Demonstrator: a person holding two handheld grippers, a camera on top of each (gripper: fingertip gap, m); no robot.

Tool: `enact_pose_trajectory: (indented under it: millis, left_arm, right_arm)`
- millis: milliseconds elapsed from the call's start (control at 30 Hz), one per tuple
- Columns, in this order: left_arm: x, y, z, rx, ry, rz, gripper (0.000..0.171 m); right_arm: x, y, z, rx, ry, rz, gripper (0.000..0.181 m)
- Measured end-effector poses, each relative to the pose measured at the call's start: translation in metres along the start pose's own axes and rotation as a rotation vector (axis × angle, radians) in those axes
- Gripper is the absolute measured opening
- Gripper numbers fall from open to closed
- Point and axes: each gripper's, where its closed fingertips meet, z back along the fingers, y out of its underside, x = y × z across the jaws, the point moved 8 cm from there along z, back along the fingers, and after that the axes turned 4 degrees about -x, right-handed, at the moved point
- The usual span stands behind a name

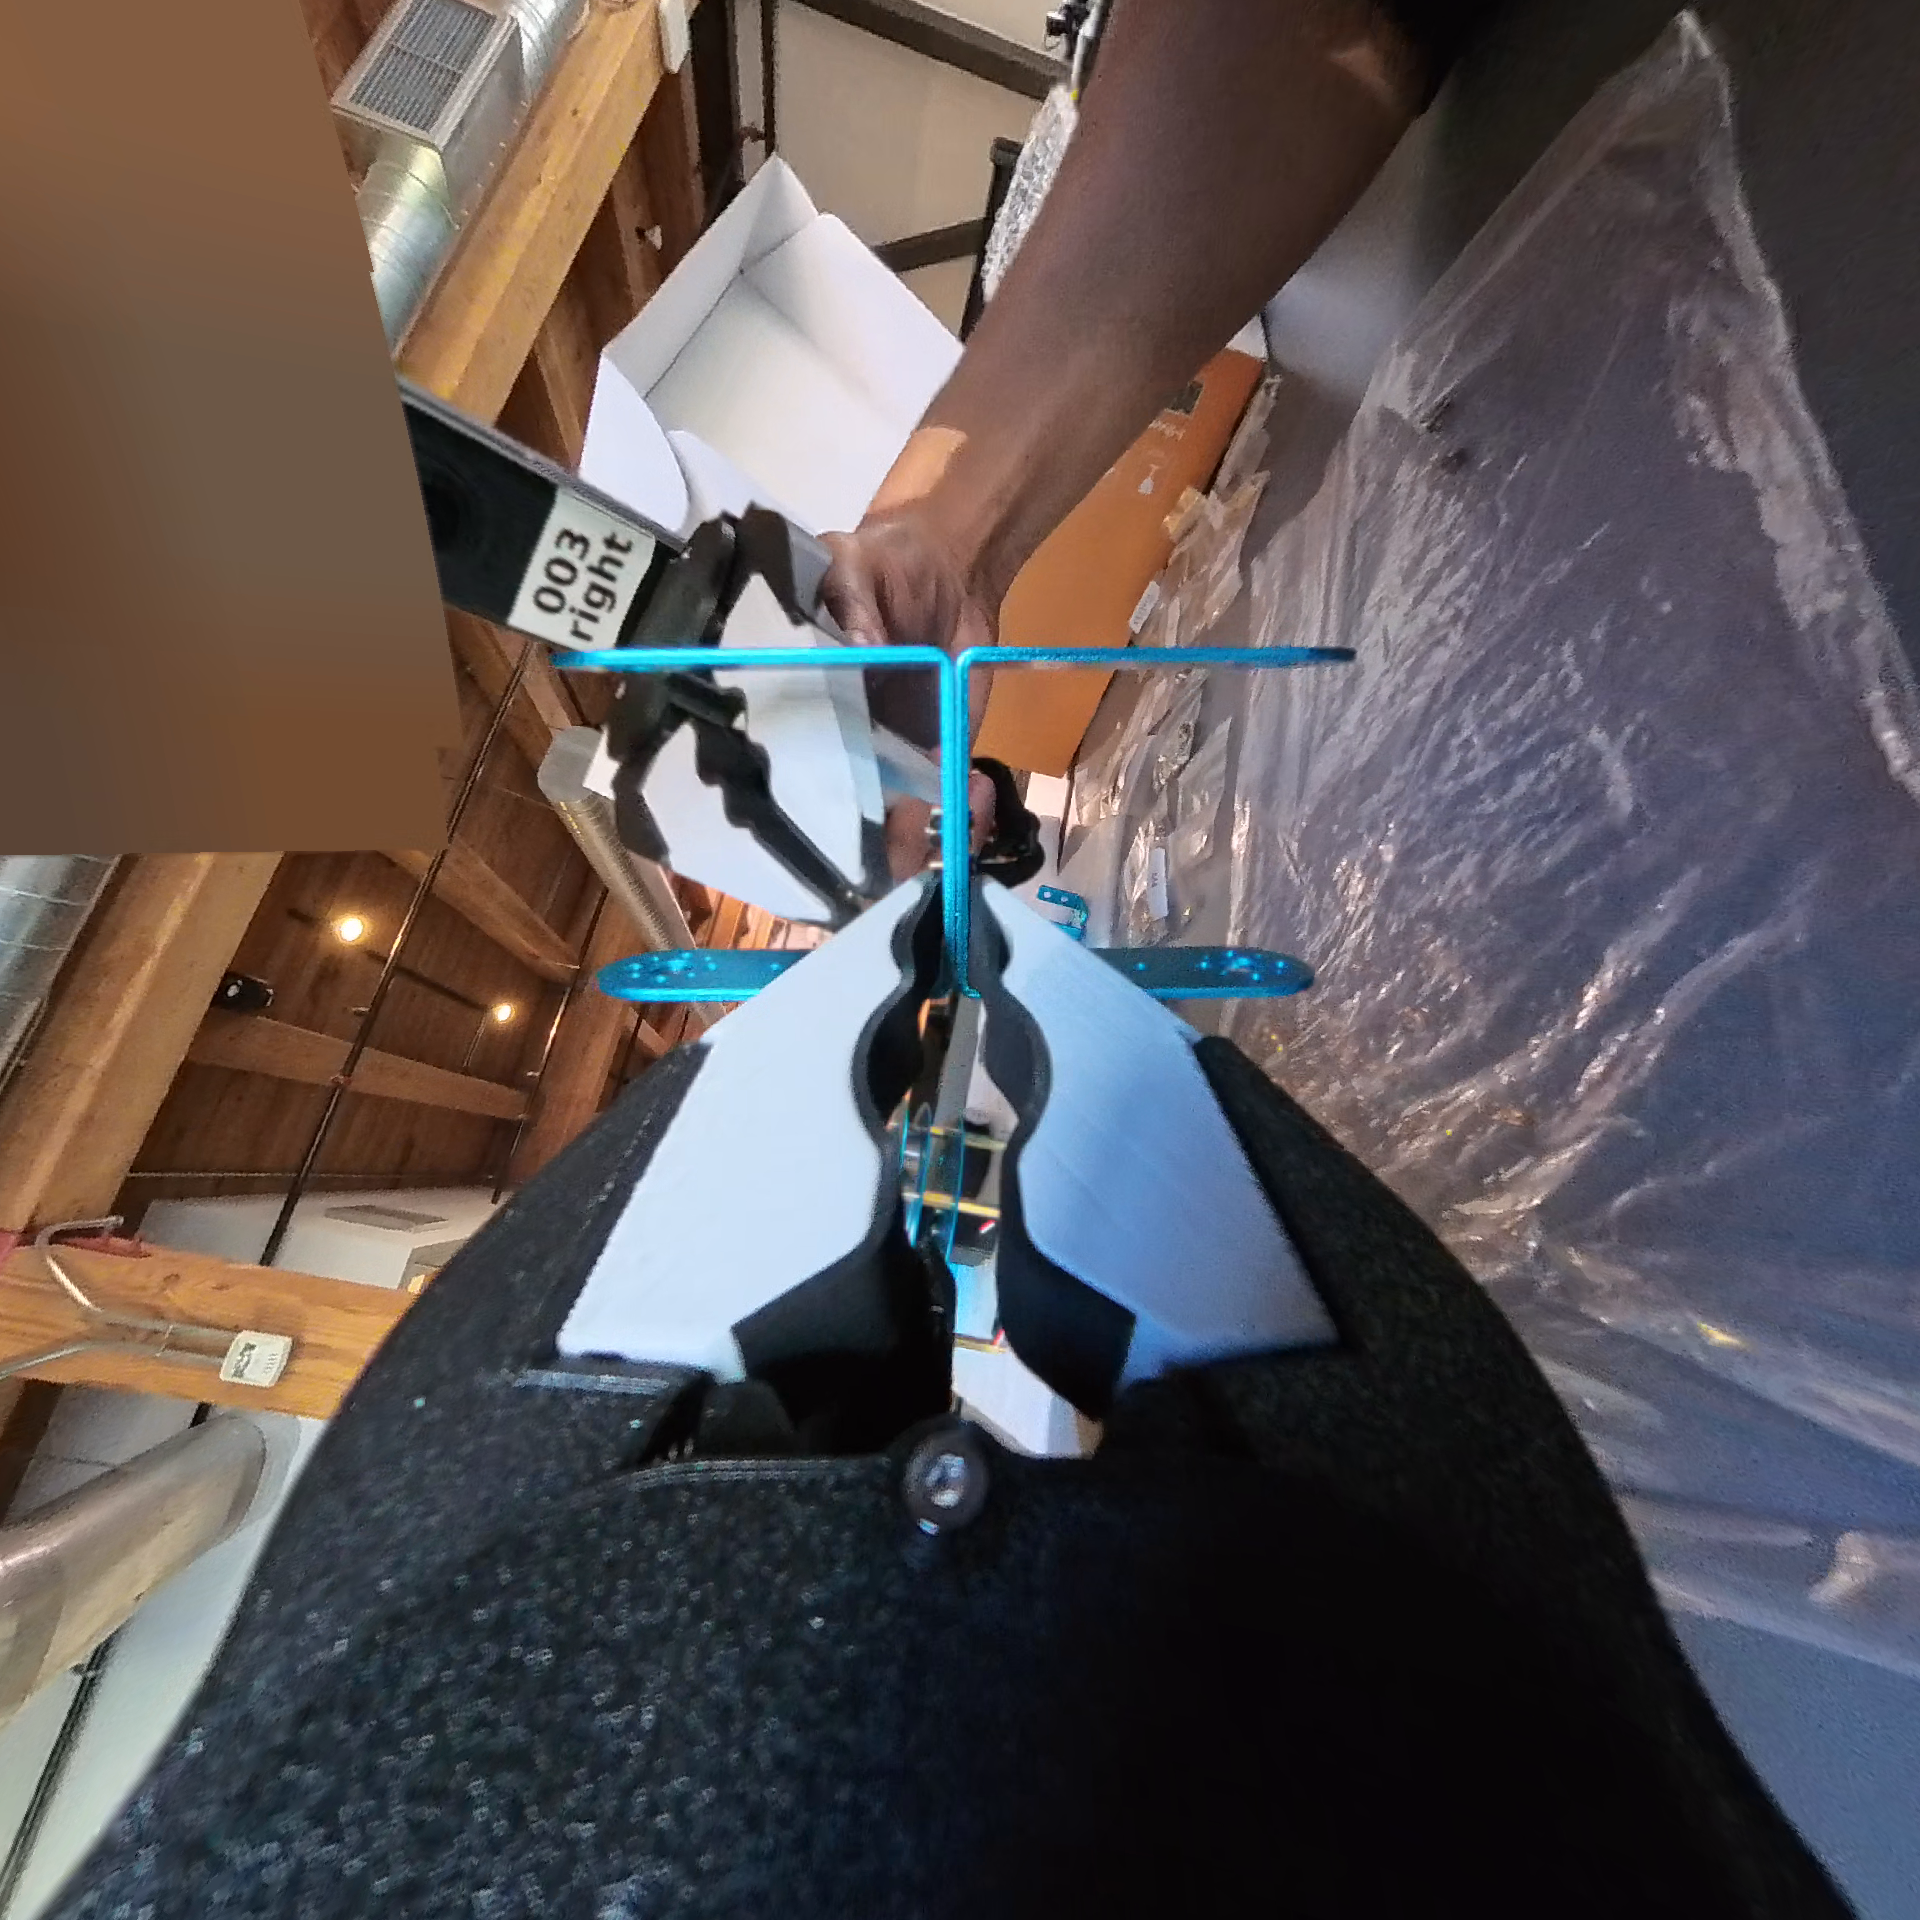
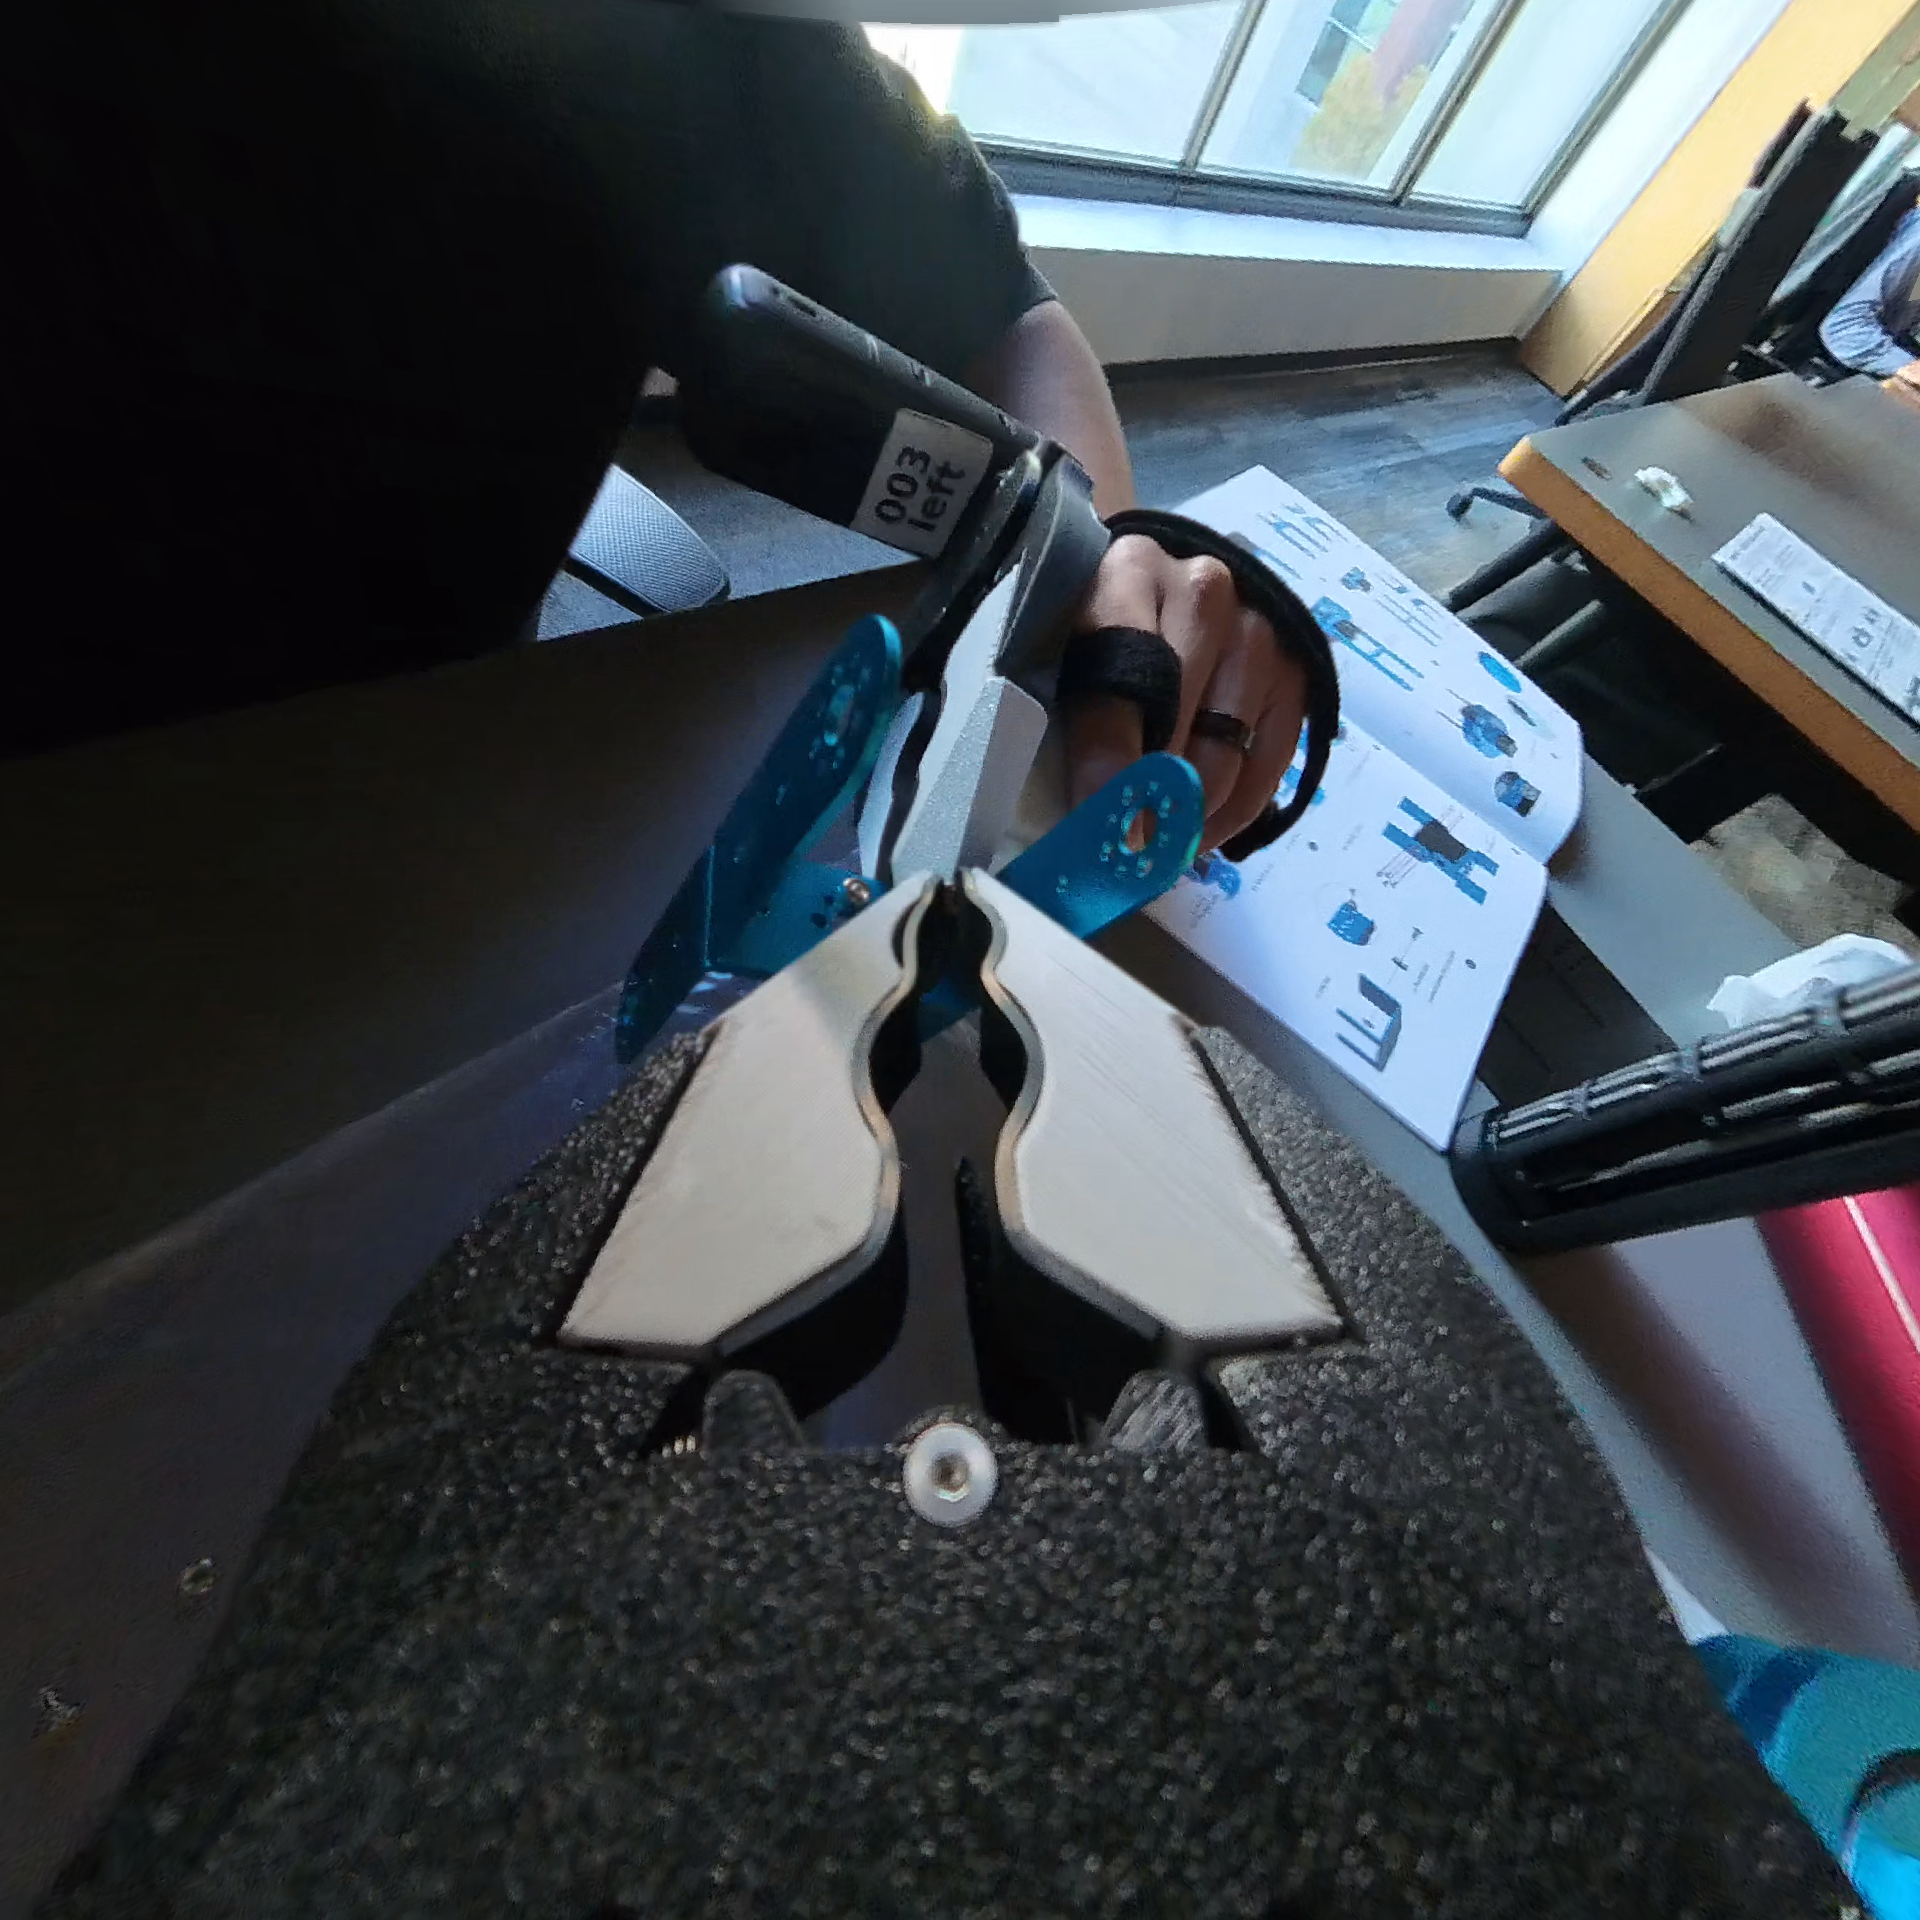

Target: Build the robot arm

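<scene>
My left gripper (image 1: 954,899) is shut on the middle web of two blue metal brackets (image 1: 1143,655) joined back to back, their flat arms spreading left and right. It also shows in the right wrist view (image 2: 914,800), held in a strapped hand, with the brackets (image 2: 1112,842) in it. My right gripper (image 2: 951,888) is closed, and its tips pinch something small and dark at the brackets' joint, beside a silver screw (image 2: 857,888). I cannot tell what that part is. In the left wrist view the right gripper (image 1: 878,883) reaches in from the upper left to the web.
An open instruction booklet (image 2: 1403,831) lies on the dark table (image 2: 312,935) behind the brackets. A black ribbed handle (image 2: 1714,1122) and a red cylinder (image 2: 1849,1299) sit at the right. Clear plastic bags (image 1: 1558,727), an orange envelope (image 1: 1122,561) and an open white box (image 1: 779,343) are farther off. The tips of both grippers are at nearly the same place. The black ribbed handle (image 2: 1714,1122) is about 25 cm from both grippers' fingertips.
</scene>
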Motion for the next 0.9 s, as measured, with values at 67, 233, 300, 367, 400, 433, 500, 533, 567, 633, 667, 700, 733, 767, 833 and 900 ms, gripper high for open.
enact_pose_trajectory:
  millis: [67, 233, 300, 367, 400, 433, 500, 533, 567, 633, 667, 700, 733, 767, 833, 900]
  left_arm:
    - [-0.002, -0.002, 0.001, -0.002, 0.006, 0.020, 0.002]
    - [-0.003, 0.000, 0.004, 0.005, 0.018, 0.040, 0.002]
    - [-0.003, 0.002, 0.005, 0.013, 0.014, 0.055, 0.002]
    - [-0.004, 0.003, 0.005, 0.020, 0.017, 0.050, 0.002]
    - [-0.005, 0.003, 0.005, 0.019, 0.022, 0.055, 0.002]
    - [-0.005, 0.002, 0.006, 0.017, 0.022, 0.057, 0.002]
    - [-0.004, 0.003, 0.006, 0.024, 0.010, 0.045, 0.002]
    - [-0.002, 0.003, 0.007, 0.024, 0.005, 0.053, 0.002]
    - [-0.001, 0.003, 0.007, 0.024, -0.005, 0.060, 0.002]
    - [0.001, 0.003, 0.008, 0.032, -0.017, 0.053, 0.002]
    - [0.001, 0.004, 0.009, 0.036, -0.019, 0.045, 0.002]
    - [0.001, 0.005, 0.009, 0.042, -0.017, 0.037, 0.002]
    - [0.001, 0.007, 0.010, 0.050, -0.012, 0.026, 0.002]
    - [0.001, 0.009, 0.011, 0.059, -0.017, 0.011, 0.002]
    - [0.000, 0.014, 0.014, 0.078, -0.013, -0.010, 0.002]
    - [-0.006, 0.020, 0.015, 0.105, 0.010, -0.073, 0.002]
  right_arm:
    - [0.002, 0.000, -0.003, -0.004, -0.030, -0.029, 0.001]
    - [0.002, 0.002, -0.006, 0.010, -0.039, -0.057, 0.004]
    - [0.002, 0.002, -0.006, 0.023, -0.035, -0.064, 0.008]
    - [0.001, 0.002, -0.006, 0.059, -0.028, -0.086, 0.006]
    - [0.000, 0.003, -0.006, 0.078, -0.023, -0.091, 0.001]
    - [0.000, 0.003, -0.006, 0.087, -0.027, -0.089, 0.001]
    - [0.000, 0.002, -0.005, 0.078, -0.019, -0.083, 0.001]
    - [0.000, 0.002, -0.005, 0.071, -0.020, -0.090, 0.002]
    - [0.000, 0.001, -0.004, 0.065, -0.017, -0.101, 0.002]
    - [-0.003, 0.000, 0.000, 0.059, 0.005, -0.117, 0.003]
    - [-0.005, 0.000, 0.003, 0.058, 0.017, -0.125, 0.005]
    - [-0.006, -0.001, 0.007, 0.057, 0.022, -0.138, 0.006]
    - [-0.009, -0.001, 0.011, 0.051, 0.038, -0.155, 0.005]
    - [-0.011, 0.001, 0.016, 0.048, 0.059, -0.176, 0.006]
    - [-0.015, 0.014, 0.026, 0.081, 0.072, -0.248, 0.007]
    - [-0.015, 0.036, 0.029, 0.162, 0.046, -0.368, 0.025]
